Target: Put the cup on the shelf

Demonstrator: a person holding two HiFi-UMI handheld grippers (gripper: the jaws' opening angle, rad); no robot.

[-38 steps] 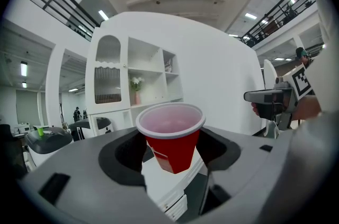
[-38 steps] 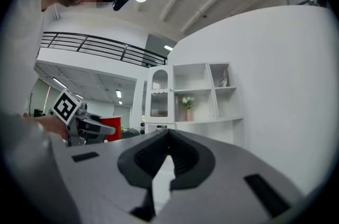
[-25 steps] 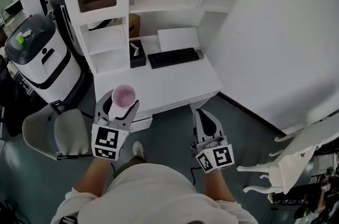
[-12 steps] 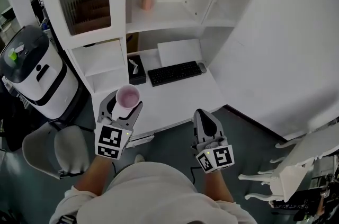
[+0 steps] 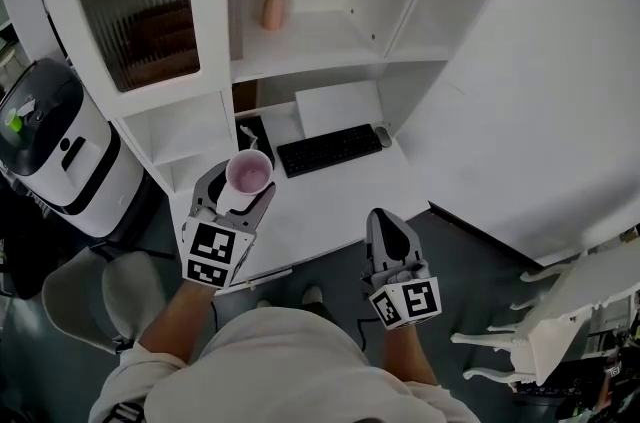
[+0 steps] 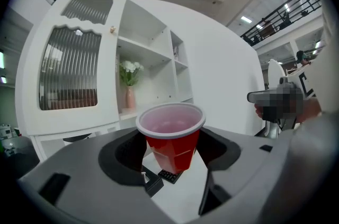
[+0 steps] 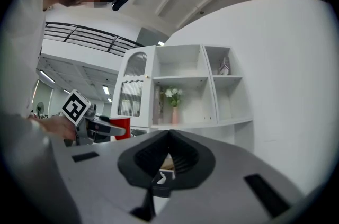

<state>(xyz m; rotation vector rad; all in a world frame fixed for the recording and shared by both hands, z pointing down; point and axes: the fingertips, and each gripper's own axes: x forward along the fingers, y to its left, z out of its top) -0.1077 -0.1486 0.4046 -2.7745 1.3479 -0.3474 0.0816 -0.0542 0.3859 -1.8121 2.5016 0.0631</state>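
Observation:
A red cup (image 5: 247,176) with a white rim stands upright between the jaws of my left gripper (image 5: 235,196), which is shut on it over the desk's front left edge. In the left gripper view the cup (image 6: 172,135) fills the middle, with the white shelf unit (image 6: 143,59) behind it. The open shelf (image 5: 310,41) holds a pink vase of white flowers (image 5: 273,6). My right gripper (image 5: 390,236) hangs in front of the desk, jaws together and empty. The right gripper view also shows the cup (image 7: 121,126) at its left.
A black keyboard (image 5: 328,149) and a mouse (image 5: 384,137) lie on the white desk (image 5: 340,201). A ribbed-glass cabinet door (image 5: 140,21) is left of the shelf. A white and black machine (image 5: 50,146) and a grey chair (image 5: 90,286) stand at the left; a white chair (image 5: 560,311) lies at the right.
Both grippers have moved forward toward the desk and the shelf unit, which now looks nearer. The cup stays held in the left gripper.

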